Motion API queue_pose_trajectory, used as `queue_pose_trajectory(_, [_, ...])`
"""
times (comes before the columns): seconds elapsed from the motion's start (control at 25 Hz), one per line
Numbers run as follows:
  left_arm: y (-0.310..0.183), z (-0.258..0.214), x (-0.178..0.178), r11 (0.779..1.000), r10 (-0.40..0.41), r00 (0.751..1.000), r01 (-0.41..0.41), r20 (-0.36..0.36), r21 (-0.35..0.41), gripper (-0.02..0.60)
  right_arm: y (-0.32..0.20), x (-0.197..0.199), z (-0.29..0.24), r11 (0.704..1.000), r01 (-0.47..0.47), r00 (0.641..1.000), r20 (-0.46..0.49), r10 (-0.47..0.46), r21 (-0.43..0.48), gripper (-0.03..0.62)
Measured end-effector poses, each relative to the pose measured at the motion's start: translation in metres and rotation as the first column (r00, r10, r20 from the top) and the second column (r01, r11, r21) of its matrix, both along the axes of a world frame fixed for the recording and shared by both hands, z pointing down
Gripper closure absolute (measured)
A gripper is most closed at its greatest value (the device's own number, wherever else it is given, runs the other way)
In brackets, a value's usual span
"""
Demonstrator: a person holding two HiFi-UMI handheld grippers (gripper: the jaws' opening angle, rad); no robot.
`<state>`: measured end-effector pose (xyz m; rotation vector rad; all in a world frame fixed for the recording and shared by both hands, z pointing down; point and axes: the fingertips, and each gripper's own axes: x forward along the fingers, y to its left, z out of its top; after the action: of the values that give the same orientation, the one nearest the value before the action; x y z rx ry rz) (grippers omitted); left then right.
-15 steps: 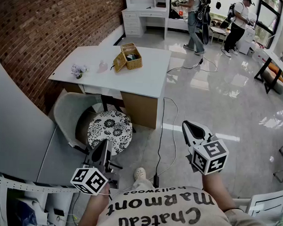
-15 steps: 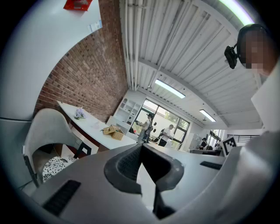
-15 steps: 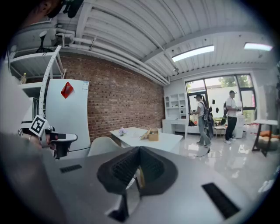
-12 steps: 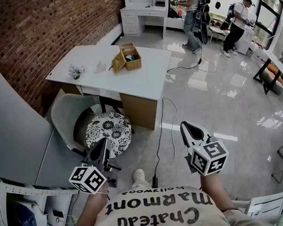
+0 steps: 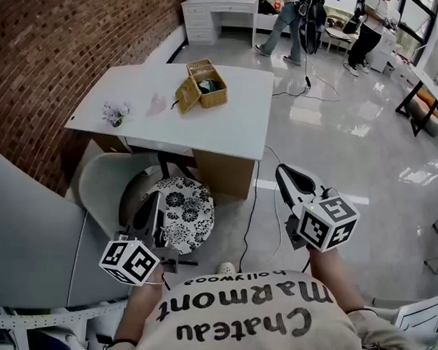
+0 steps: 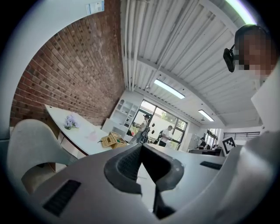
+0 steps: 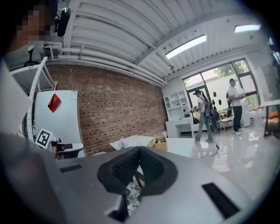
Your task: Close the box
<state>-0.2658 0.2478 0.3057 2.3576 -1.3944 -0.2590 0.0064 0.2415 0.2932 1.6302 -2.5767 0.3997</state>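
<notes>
A wicker box (image 5: 206,81) stands on the white table (image 5: 228,120), its lid (image 5: 185,96) swung open to the left and leaning at the box's side. It shows small and far off as the wicker box (image 6: 112,140) in the left gripper view and as the wicker box (image 7: 160,142) in the right gripper view. My left gripper (image 5: 152,202) hangs over the chair, well short of the table, jaws shut and empty. My right gripper (image 5: 282,173) is over the floor near the table's front right corner, also shut with nothing in it.
A chair with a floral cushion (image 5: 182,212) and a pale curved back (image 5: 103,180) stands at the table's front. A small bunch of flowers (image 5: 114,112) lies at the table's left. A cable (image 5: 249,208) runs across the floor. A brick wall (image 5: 58,47) lines the left; people (image 5: 282,21) stand far behind.
The table and box sit a little nearer and lower in the head view. Both grippers have come up and forward a bit and remain shut.
</notes>
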Motion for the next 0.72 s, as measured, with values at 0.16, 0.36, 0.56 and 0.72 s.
queue_pose_trajectory(0.16, [-0.028,-0.003,-0.008,1.0,0.021,1.0,-0.021,-0.002,0.023,0.58,-0.028,-0.013,0.001,1.0,-0.017,0.999,0.035,0.017,0.005,0.591])
queue_pose_trajectory(0.36, [-0.047,0.008,-0.015,1.0,0.024,1.0,-0.024,-0.002,0.014,0.58,-0.05,-0.022,0.015,1.0,-0.019,0.999,0.038,0.02,-0.021,0.591])
queue_pose_trajectory(0.56, [-0.063,0.018,-0.011,0.999,0.052,0.998,-0.052,-0.024,-0.011,0.581,-0.074,-0.022,0.02,0.999,-0.022,0.999,0.04,0.024,-0.05,0.591])
queue_pose_trajectory(0.72, [-0.087,0.023,0.0,0.998,0.053,0.999,-0.053,-0.002,-0.034,0.581,-0.108,-0.016,0.026,0.997,-0.001,0.998,0.064,0.005,-0.072,0.591])
